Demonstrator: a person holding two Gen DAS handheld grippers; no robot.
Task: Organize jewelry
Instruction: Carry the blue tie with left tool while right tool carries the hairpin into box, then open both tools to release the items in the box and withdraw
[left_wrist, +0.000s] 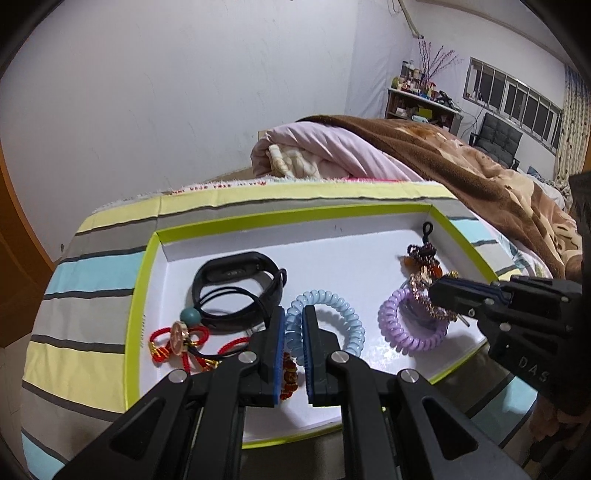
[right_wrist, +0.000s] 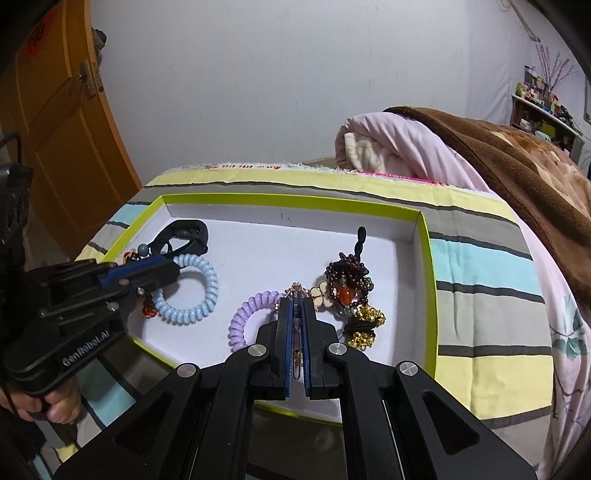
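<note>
A white tray with a lime-green rim (left_wrist: 137, 295) (right_wrist: 428, 280) lies on a striped bedspread. My left gripper (left_wrist: 294, 314) (right_wrist: 173, 271) is shut on the near-left side of a blue coil hair tie (left_wrist: 343, 314) (right_wrist: 207, 295) that lies in the tray. My right gripper (right_wrist: 295, 304) (left_wrist: 437, 291) is shut on a rose-gold hair clip (right_wrist: 295, 332), just over a purple coil hair tie (right_wrist: 240, 317) (left_wrist: 399, 328). A beaded charm with gold bells (right_wrist: 347, 284) (left_wrist: 421, 258) lies right of it.
A black fitness band (left_wrist: 236, 280) (right_wrist: 184, 232), a red knotted ornament (left_wrist: 177, 339) and a red bead bracelet (left_wrist: 290, 376) lie in the tray's left part. A rolled pink quilt (right_wrist: 399, 147) and brown blanket (left_wrist: 480, 173) lie behind, with a wooden door (right_wrist: 66, 129) at left.
</note>
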